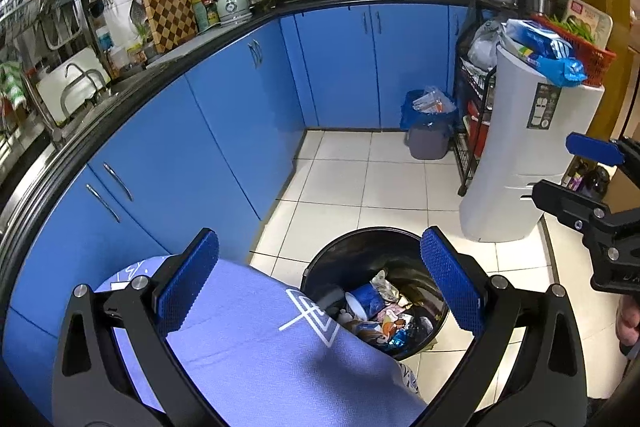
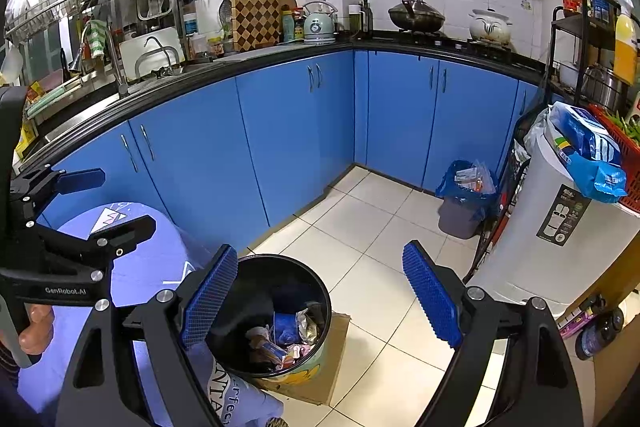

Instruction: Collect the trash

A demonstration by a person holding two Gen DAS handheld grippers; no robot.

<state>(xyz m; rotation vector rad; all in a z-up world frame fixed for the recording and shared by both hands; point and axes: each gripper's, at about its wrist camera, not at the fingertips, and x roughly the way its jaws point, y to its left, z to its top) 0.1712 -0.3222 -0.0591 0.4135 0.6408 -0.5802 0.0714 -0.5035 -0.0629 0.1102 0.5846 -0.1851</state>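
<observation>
1. Black and round, a trash bin [image 1: 374, 303] is seen on the white floor tiles [image 1: 360, 187], partly filled with crumpled wrappers and a blue cup [image 1: 366, 301]; in the right wrist view it appears to rest on a piece of cardboard [image 2: 320, 367].
2. Just beside the bin, a surface draped in a lavender cloth [image 1: 256, 339] is seen, its edge overlapping the bin's near rim in the left wrist view.
3. The left tool [image 1: 320, 287] is held wide apart above the cloth and the bin, and nothing is gripped between its pads.
4. The right tool [image 2: 320, 299] is likewise spread wide over the bin's right side, and nothing is held in it.
5. A second, smaller bin lined with a blue bag [image 2: 466, 197] is seen well apart, against the blue cabinets [image 2: 280, 139].
6. The step in hand is judged to be an early one: both tools are poised over the bin, and no trash has yet been picked up.
7. Next, a target is probably to be chosen, either the bin's rim or a loose piece of trash, and one tool lowered and closed on it.
</observation>
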